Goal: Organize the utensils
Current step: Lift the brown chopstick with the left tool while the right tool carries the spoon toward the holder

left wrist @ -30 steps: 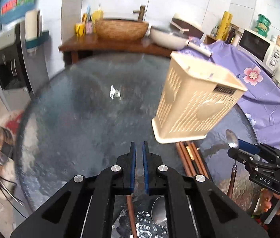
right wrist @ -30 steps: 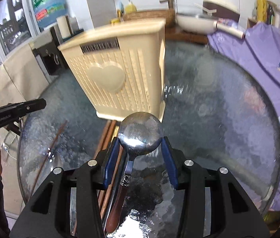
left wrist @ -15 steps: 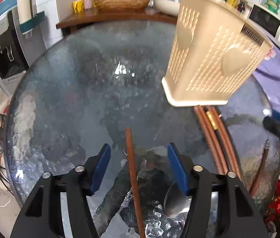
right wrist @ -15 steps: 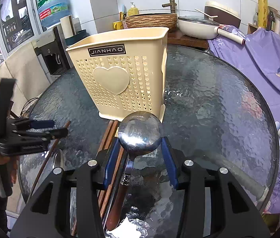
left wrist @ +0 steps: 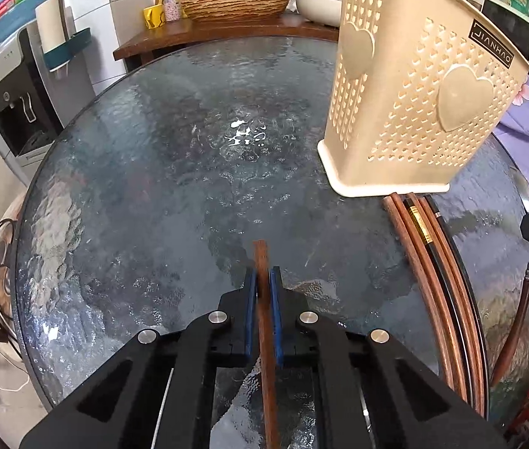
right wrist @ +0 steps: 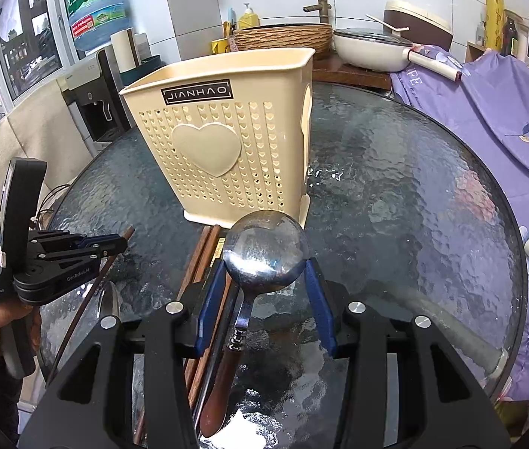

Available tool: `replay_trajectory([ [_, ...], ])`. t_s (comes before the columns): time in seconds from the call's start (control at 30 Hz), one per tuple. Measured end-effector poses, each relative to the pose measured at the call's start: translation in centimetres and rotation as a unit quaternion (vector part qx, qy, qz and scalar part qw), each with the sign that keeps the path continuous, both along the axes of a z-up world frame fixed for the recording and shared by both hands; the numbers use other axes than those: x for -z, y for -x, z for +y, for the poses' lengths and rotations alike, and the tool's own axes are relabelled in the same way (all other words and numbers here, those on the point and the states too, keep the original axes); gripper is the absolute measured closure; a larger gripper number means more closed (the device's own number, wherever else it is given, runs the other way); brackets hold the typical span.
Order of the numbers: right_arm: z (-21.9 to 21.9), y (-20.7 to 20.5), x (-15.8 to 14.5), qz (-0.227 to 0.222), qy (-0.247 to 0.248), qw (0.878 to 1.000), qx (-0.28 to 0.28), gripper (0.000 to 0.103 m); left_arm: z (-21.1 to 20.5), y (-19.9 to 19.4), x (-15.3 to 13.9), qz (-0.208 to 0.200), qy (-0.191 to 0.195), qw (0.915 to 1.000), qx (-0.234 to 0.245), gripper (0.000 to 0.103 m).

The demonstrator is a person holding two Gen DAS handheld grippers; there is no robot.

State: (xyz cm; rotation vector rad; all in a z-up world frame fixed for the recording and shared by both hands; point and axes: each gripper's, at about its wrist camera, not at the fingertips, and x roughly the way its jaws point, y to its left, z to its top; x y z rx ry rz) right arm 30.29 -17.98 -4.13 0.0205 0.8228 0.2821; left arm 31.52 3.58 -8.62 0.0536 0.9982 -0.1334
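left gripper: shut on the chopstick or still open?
Shut. The left gripper has both blue fingers pressed against the single brown chopstick, with no gap either side; its tip pokes out ahead over the glass table.

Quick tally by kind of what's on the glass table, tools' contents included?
Spoons: 2, the lifted spoon in the right tool and the second spoon lying flat
Chopsticks: at least 5, the single chopstick in the left tool and the overlapping bundle
Basket: 1
Total: at least 8

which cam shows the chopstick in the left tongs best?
Left wrist: the chopstick runs between the shut blue pads of the left tongs, tip poking ahead. Right wrist shows it side-on at frame edge, thin and partly hidden.
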Motion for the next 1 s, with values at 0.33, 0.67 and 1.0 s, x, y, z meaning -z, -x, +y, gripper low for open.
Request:
replay_trajectory([
  [0.33, -0.2, 0.5, -0.5, -0.016, -0.004, 1.0, -0.005, 0.059, -0.1, 1.2, -1.9, -0.032, 0.029, 0.9991, -0.002, 0.096],
  [0.67, -0.5, 3.4, -4.3, -0.1, 0.006, 0.995, -0.019, 0.059, 0.4, 5.1, -10.8, -0.156, 0.085, 0.9841, 0.013, 0.096],
  [1.0, -0.7, 4.2, -5.4, -0.112, 0.007, 0.993, -0.022, 0.059, 0.3, 7.9, -14.6, -0.215, 0.089, 0.9724, 0.016, 0.096],
])
